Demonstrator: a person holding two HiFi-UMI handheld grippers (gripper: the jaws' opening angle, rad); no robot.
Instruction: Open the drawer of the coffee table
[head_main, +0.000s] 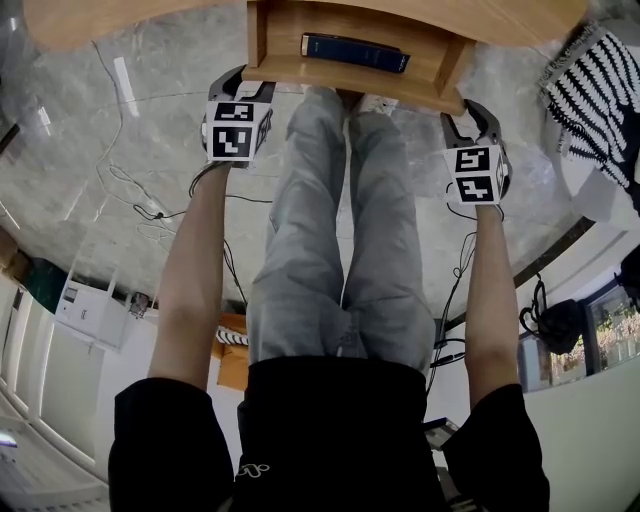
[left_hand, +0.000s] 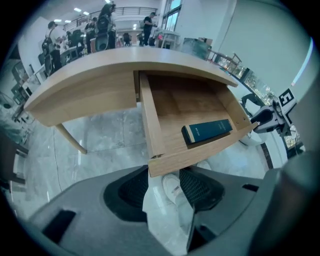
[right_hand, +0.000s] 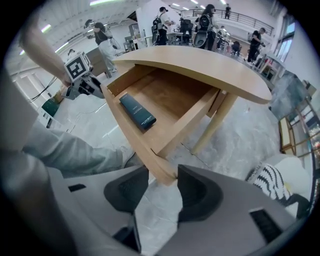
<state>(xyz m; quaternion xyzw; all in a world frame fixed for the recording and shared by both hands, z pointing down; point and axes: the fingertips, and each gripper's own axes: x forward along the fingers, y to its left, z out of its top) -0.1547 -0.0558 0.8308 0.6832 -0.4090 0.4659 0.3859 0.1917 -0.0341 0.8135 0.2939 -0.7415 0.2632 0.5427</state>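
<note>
Found the box-shaped drawer (left_hand: 200, 152) drawn out from under the curved, pale-wood coffee table (left_hand: 100, 70), smooth-grained, above a glossy grey marble floor (left_hand: 100, 132). Noted a slim dark-teal book (left_hand: 207, 131) flat along its front board. Saw the left gripper (left_hand: 164, 176) at that board's left corner, ribbed black pads wide apart, not pressing. Saw the right gripper (right_hand: 161, 177) at the right corner, jaws wide, squared wood between them.
</note>
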